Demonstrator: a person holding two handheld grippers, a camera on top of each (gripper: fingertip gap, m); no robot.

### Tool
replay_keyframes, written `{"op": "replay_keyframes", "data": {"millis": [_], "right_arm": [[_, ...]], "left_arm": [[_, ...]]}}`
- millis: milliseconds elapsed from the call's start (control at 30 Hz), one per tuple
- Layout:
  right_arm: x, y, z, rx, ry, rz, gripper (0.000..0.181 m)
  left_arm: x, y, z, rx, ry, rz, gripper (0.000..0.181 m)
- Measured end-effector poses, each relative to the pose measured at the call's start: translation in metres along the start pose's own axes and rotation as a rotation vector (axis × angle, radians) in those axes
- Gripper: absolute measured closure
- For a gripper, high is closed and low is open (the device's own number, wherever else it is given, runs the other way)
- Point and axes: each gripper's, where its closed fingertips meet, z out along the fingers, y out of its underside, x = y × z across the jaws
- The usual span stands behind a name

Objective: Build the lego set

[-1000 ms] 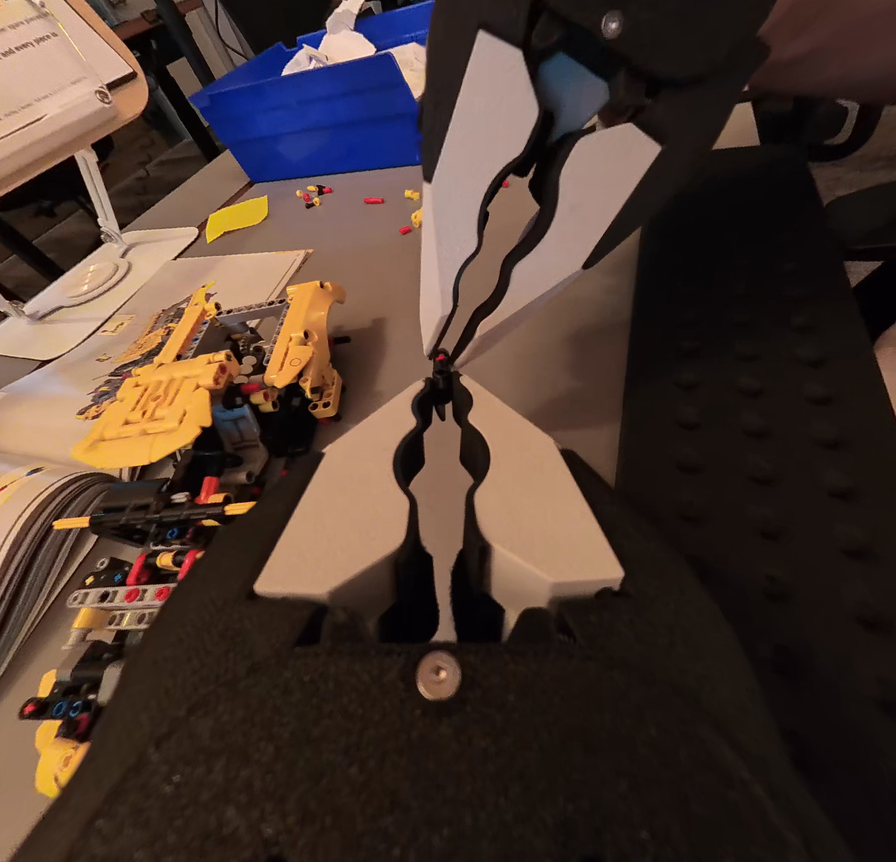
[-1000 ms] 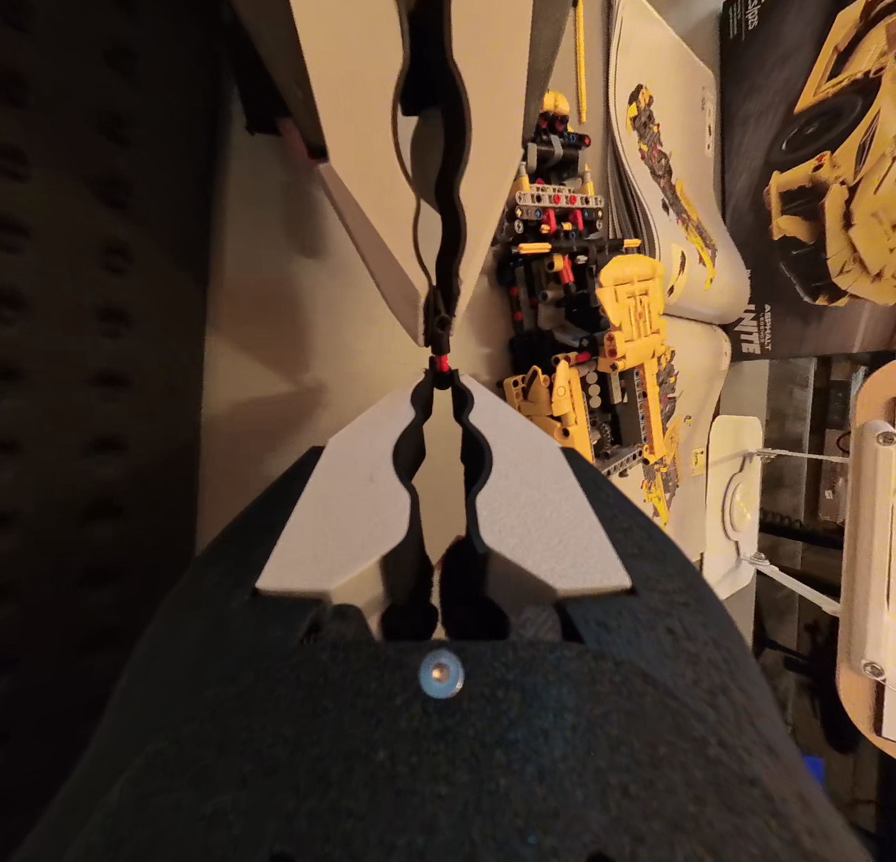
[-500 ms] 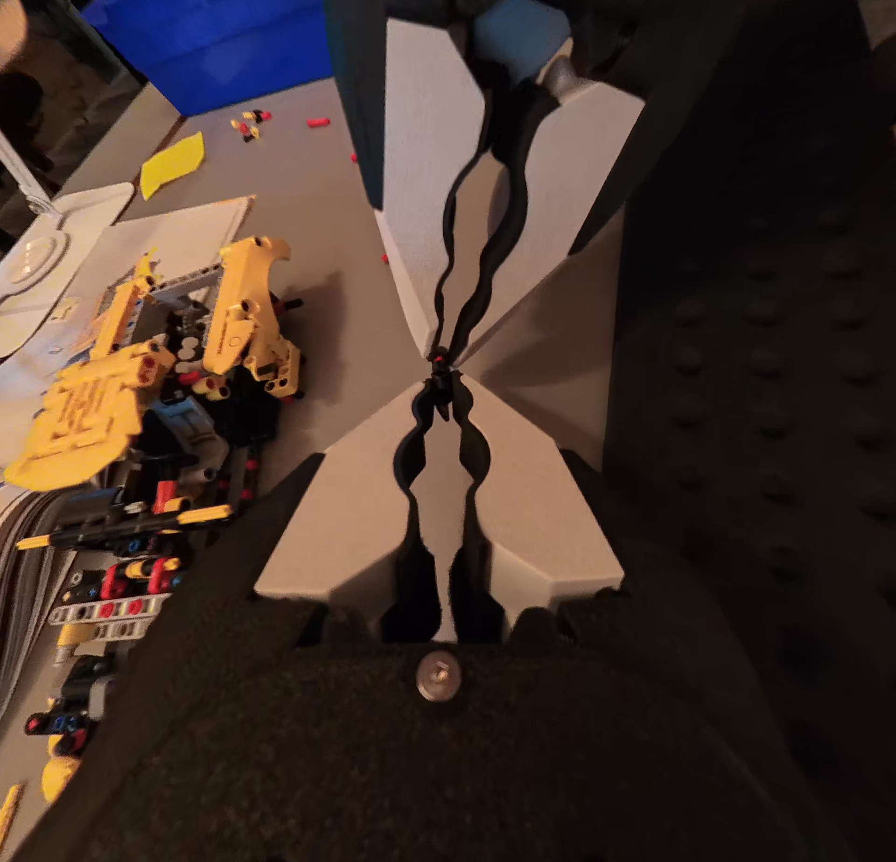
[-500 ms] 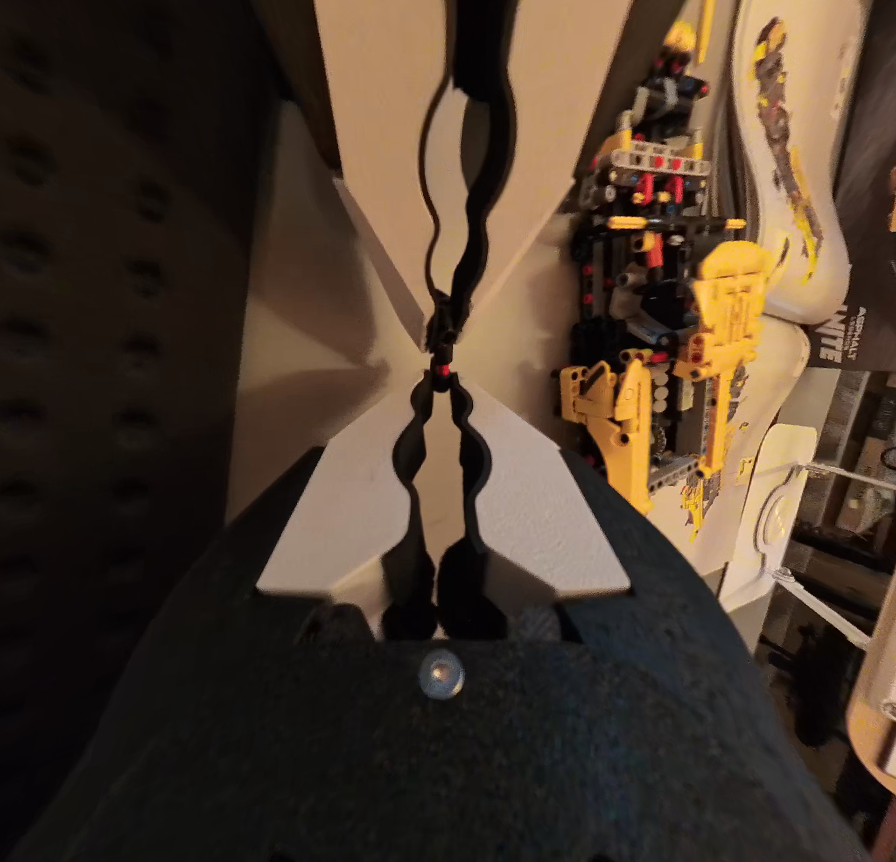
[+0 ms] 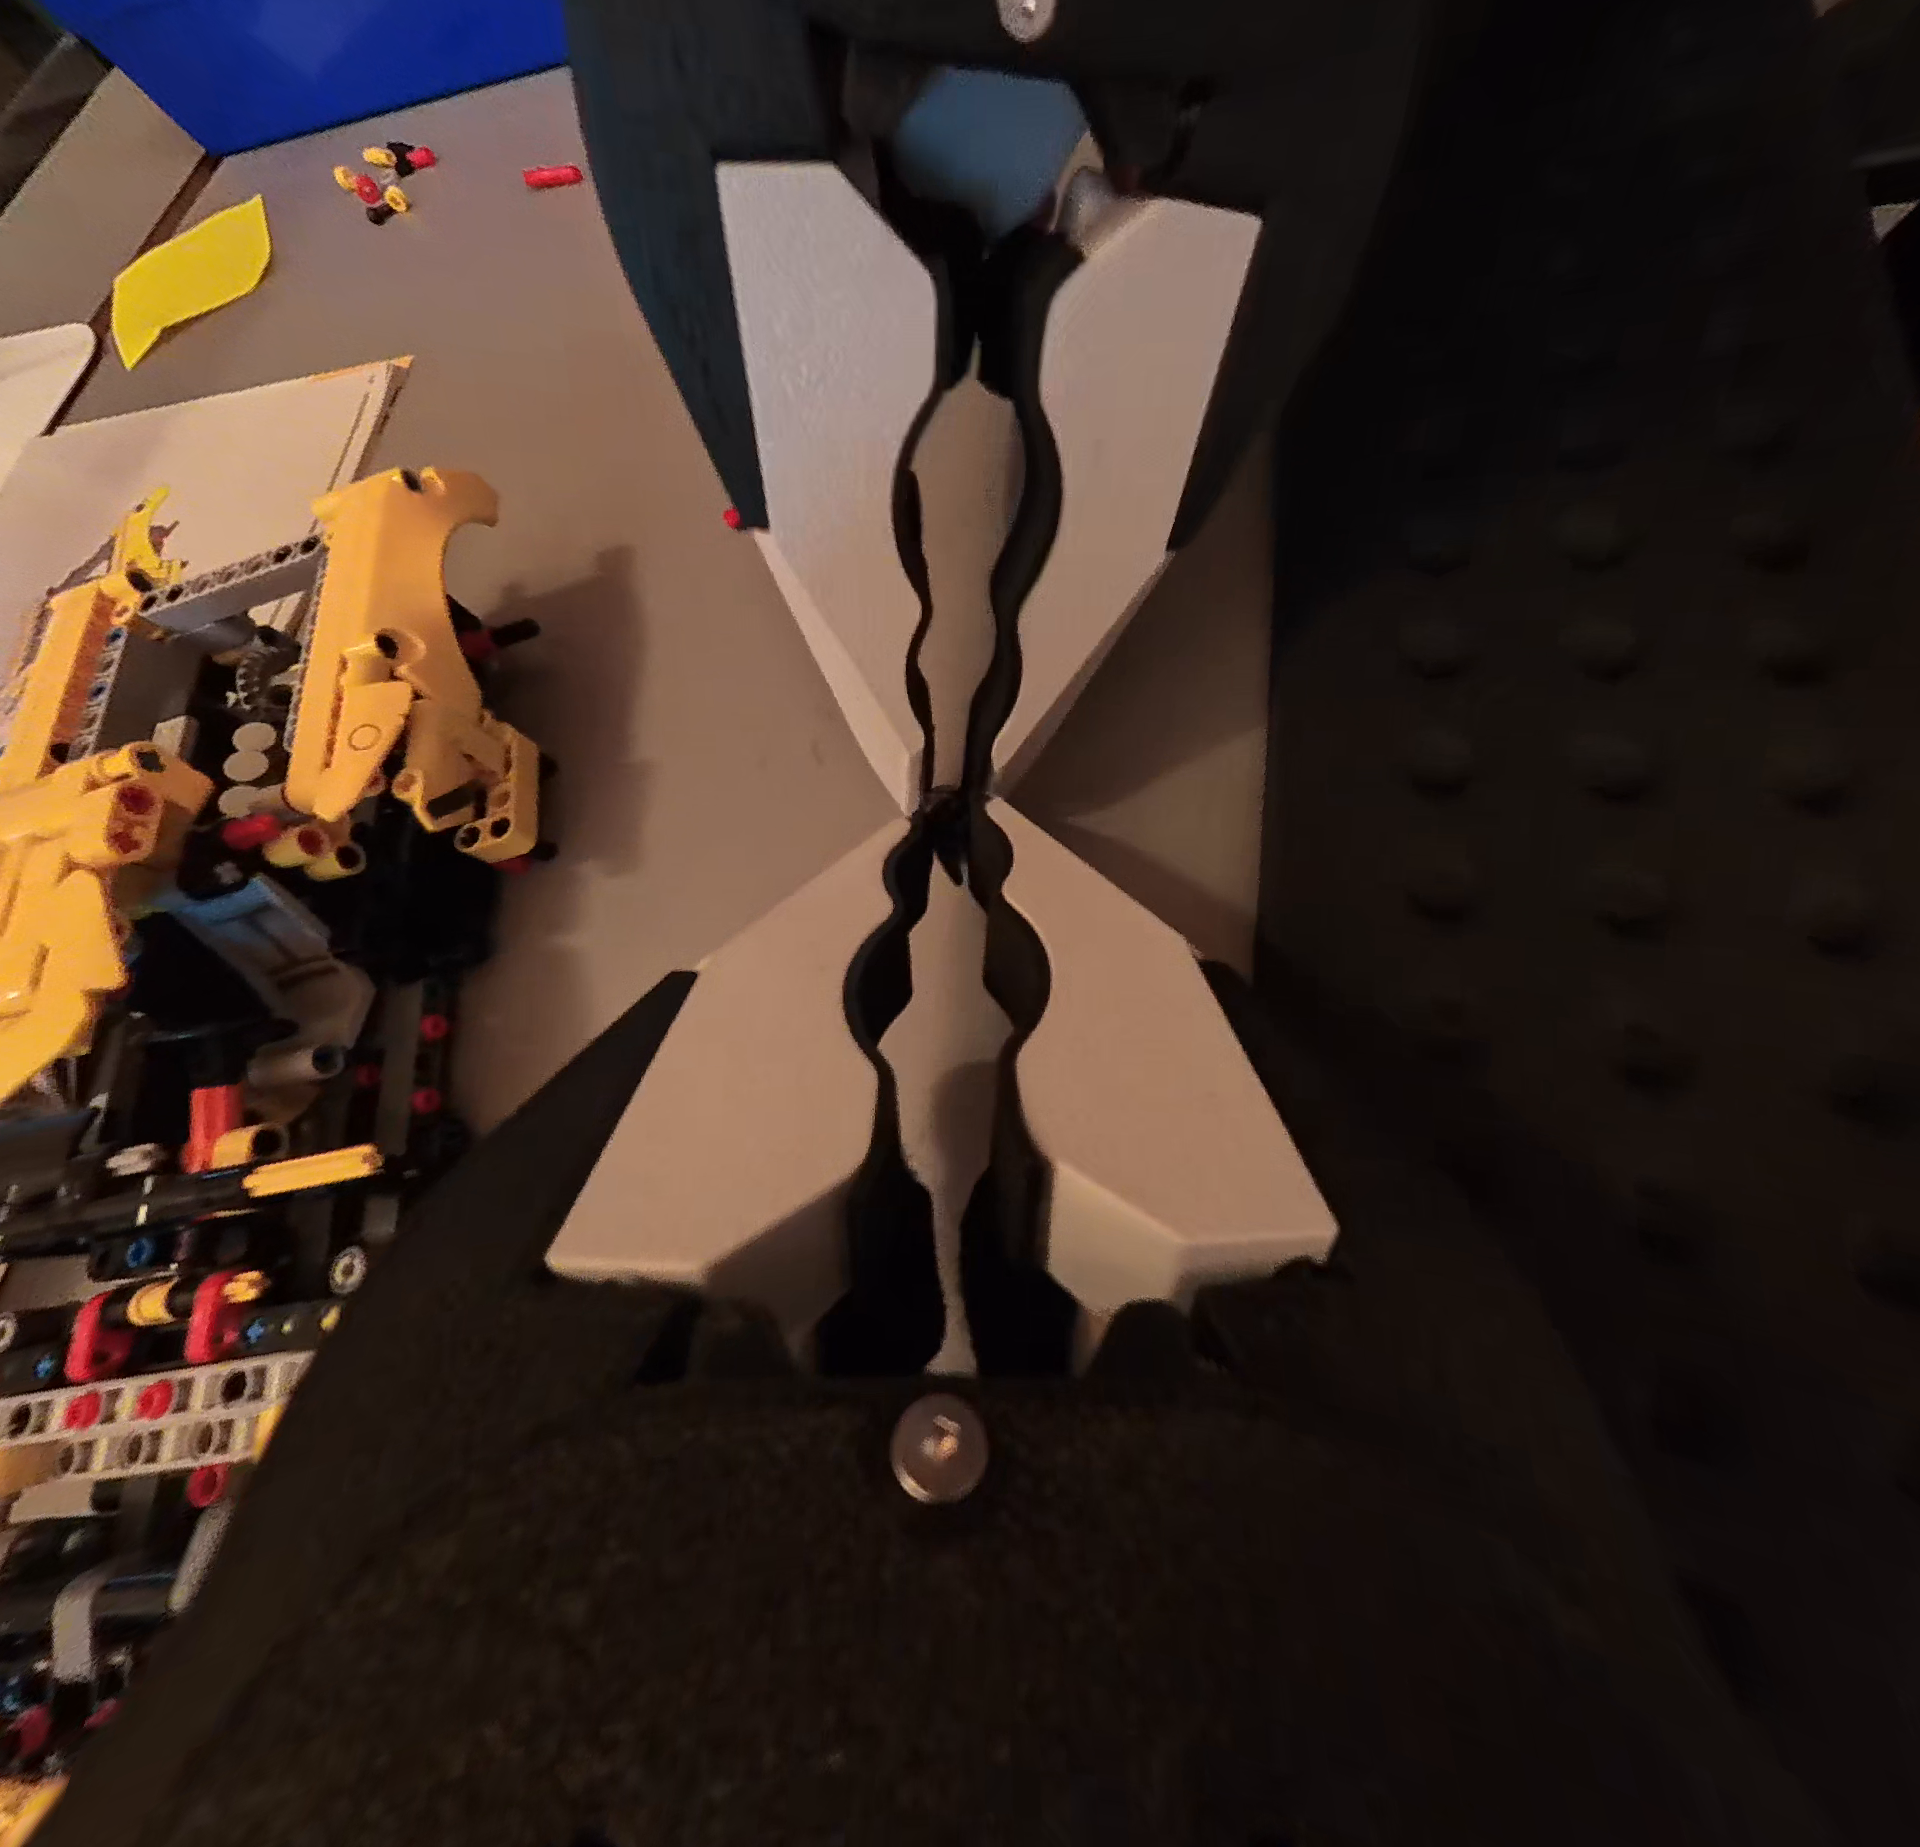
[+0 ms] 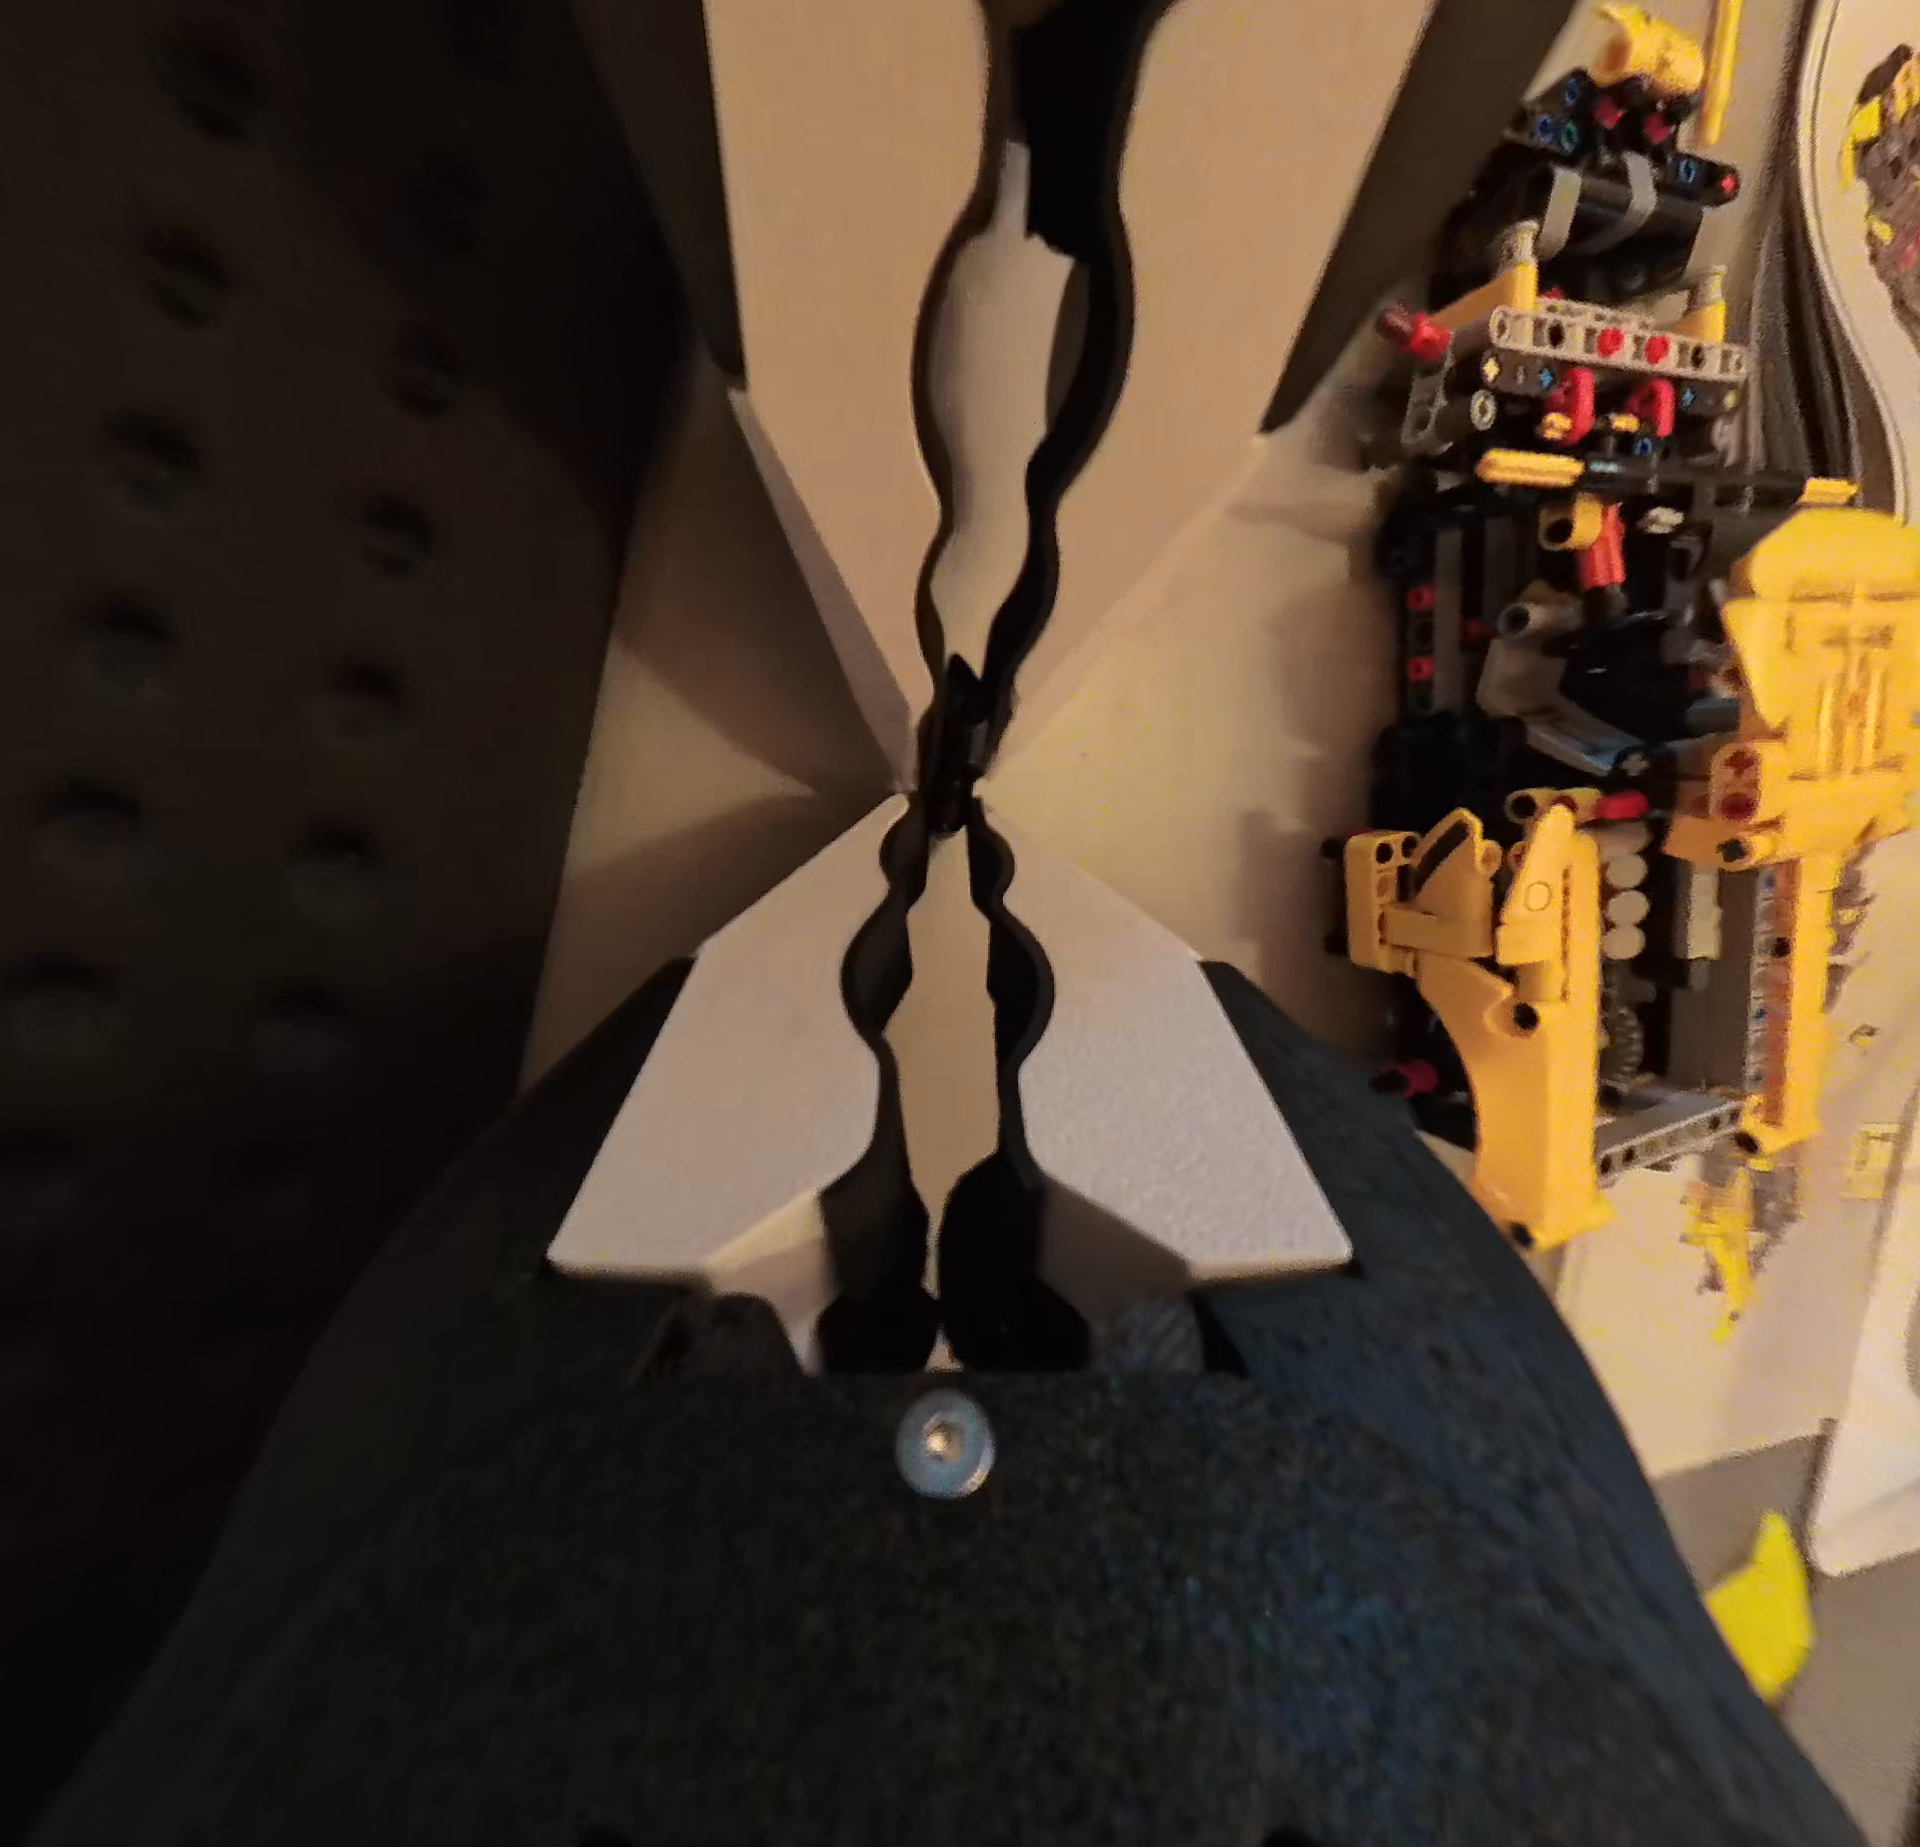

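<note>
- Left gripper (image 5: 943, 841): seen from its own wrist camera, its two pale fingers converge to a point and are pressed together on a small black piece (image 5: 948, 829) at the tips.
- Right gripper (image 5: 951, 795): it enters the left wrist view from above, tip to tip with the left gripper, so that the two pairs of fingers form an hourglass figure; its tips meet on the same small black piece.
- Right wrist view: the right gripper (image 6: 940, 810) sits at the bottom of the frame with its tips closed around the small black piece (image 6: 956, 737), and the left gripper (image 6: 961, 701) comes down from the top onto that piece. Whether the piece is one element or two joined ones cannot be told.
- Lego model (image 5: 260, 841): a partly built yellow, black and grey assembly lies on the grey table (image 5: 582, 363) to the left of the grippers, well apart from them; in the right wrist view the same model (image 6: 1662, 758) lies to the right.
- Instruction booklet (image 5: 218, 467): it lies open under and behind the model.
- Loose small parts (image 5: 384, 182): red, yellow and black, scattered on the far part of the table near a blue bin (image 5: 312, 21); a flat yellow panel (image 5: 192, 275) lies beside them.
- Dark studded surface (image 5: 1610, 758): it fills the right side of the left wrist view.
</note>
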Motion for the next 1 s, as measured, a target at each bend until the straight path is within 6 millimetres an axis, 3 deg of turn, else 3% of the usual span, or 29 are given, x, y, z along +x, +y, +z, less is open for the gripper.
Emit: {"op": "replay_keyframes", "data": {"millis": [200,400,500,633,733,800,833,867,1000], "right_arm": [[-0.002,-0.001,-0.004,0.109,-0.024,0.136,0.172],[0.002,0.002,-0.006,0.283,-0.121,0.324,0.148],[-0.002,-0.010,-0.005,0.377,-0.222,0.334,0.148],[0.016,-0.034,-0.030,0.608,-0.247,0.432,0.154],[0.050,-0.063,-0.073,0.917,-0.290,0.669,0.155],[0.073,-0.077,-0.097,1.140,-0.328,0.836,0.158],[0.074,-0.086,-0.111,1.272,-0.388,0.853,0.154],[0.079,-0.090,-0.117,1.348,-0.400,0.888,0.151],[0.086,-0.103,-0.109,1.385,-0.334,0.930,0.150]], "left_arm": [[-0.004,0.007,-0.008,0.000,-0.009,-0.028,0.174],[-0.005,0.009,-0.011,0.006,0.001,-0.050,0.174],[-0.009,-0.002,-0.018,0.077,0.008,-0.090,0.174],[-0.027,-0.042,-0.052,0.376,0.012,-0.254,0.175],[-0.045,-0.072,-0.092,0.675,0.051,-0.421,0.175],[-0.058,-0.079,-0.112,0.809,0.073,-0.523,0.175],[-0.065,-0.079,-0.119,0.860,0.075,-0.567,0.175],[-0.068,-0.080,-0.127,0.908,0.087,-0.598,0.175],[-0.073,-0.079,-0.137,0.976,0.118,-0.654,0.175]]}}
